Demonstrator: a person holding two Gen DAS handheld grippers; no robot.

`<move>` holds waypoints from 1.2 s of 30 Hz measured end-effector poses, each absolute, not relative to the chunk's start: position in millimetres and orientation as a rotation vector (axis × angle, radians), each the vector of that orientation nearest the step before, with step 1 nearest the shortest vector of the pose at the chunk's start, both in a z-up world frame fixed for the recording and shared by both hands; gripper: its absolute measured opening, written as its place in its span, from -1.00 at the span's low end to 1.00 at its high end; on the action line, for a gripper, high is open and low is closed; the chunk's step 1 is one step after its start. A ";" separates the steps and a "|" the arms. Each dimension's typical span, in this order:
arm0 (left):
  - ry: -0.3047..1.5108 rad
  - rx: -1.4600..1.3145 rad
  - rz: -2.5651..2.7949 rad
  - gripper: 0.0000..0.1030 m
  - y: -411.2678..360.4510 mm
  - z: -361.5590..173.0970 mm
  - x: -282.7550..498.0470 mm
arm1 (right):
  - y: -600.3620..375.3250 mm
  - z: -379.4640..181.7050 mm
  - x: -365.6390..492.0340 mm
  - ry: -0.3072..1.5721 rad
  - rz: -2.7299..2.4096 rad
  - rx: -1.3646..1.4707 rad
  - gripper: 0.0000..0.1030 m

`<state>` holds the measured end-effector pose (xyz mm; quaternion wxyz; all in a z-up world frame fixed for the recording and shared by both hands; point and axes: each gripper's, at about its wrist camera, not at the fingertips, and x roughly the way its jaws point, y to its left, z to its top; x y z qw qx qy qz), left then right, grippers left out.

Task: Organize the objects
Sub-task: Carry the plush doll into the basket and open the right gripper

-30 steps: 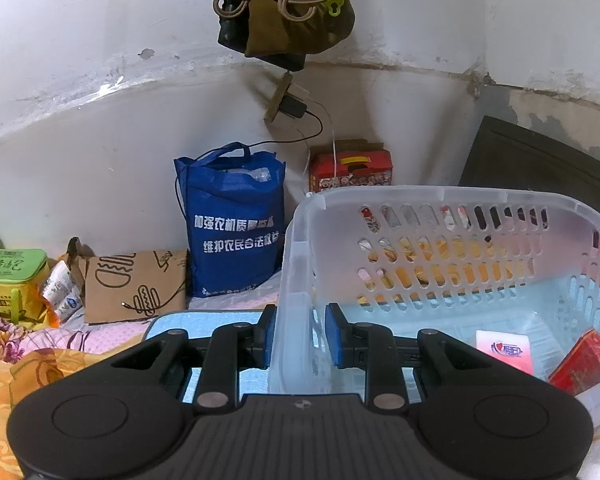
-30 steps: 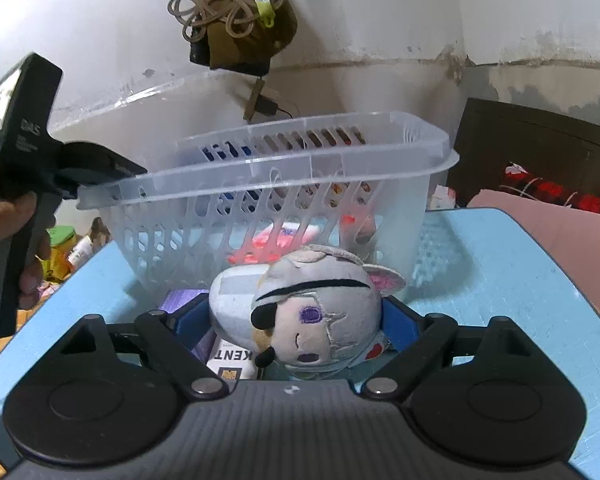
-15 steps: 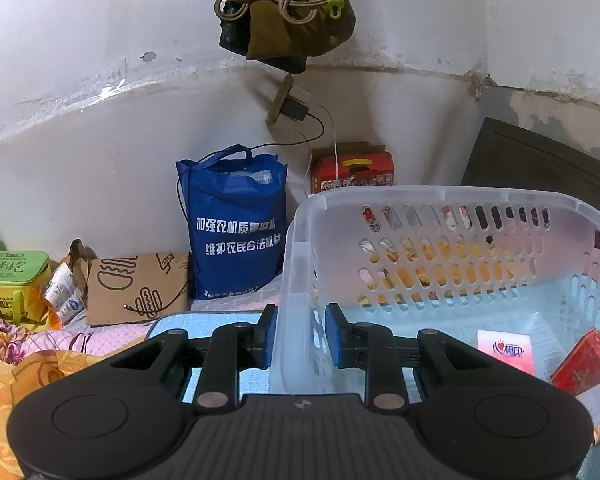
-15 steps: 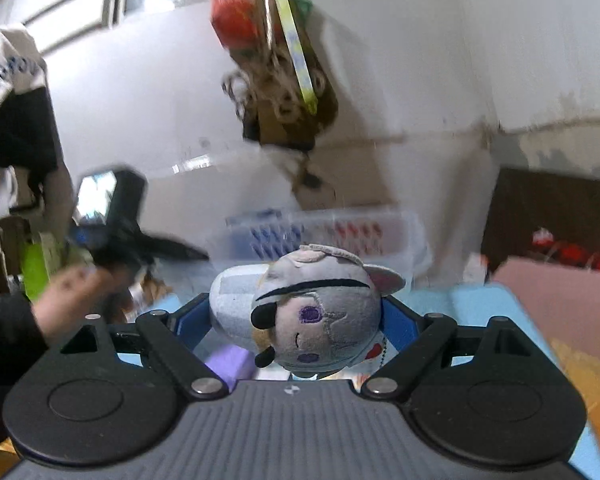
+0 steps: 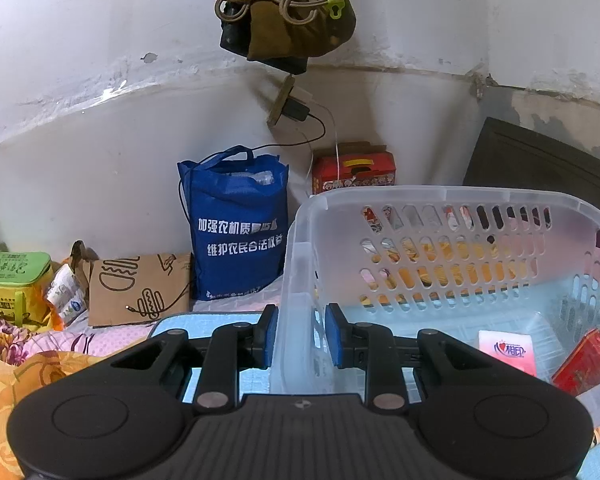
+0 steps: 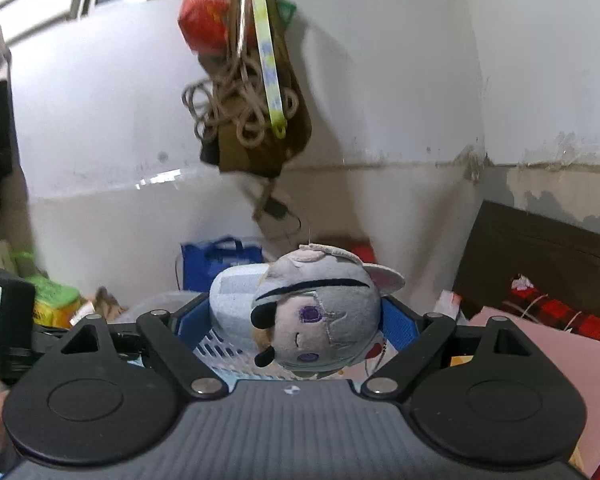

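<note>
Left claw [image 5: 301,334] pinched nearly closed; right claw [image 6: 300,320] spread wide, gripping

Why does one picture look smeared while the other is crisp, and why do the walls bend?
Right wrist view: the wall bundle and background look motion-smeared, while the plush toy clamped in the right gripper stays sharp. Left wrist view: crisp throughout, the blue bag's lettering readable, the left gripper pinching the basket wall. Both views: the fisheye lens curves straight wall lines and darkens corners.

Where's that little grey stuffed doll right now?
In the right wrist view, the grey plush doll sits clamped in the right gripper, above the white basket.
</note>
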<state>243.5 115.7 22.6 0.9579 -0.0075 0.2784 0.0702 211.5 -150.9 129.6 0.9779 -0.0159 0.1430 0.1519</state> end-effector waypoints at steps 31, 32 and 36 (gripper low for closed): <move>0.567 -0.022 0.132 -0.40 118.4 22.2 244.5 | -156.7 114.0 209.5 0.321 0.326 0.007 1.00; 0.567 -0.022 0.131 -0.40 118.6 22.1 244.6 | -159.0 114.1 199.4 0.297 0.328 0.013 1.00; 0.567 -0.022 0.131 -0.40 118.6 22.2 244.4 | -173.4 111.4 163.6 0.243 0.376 0.046 1.00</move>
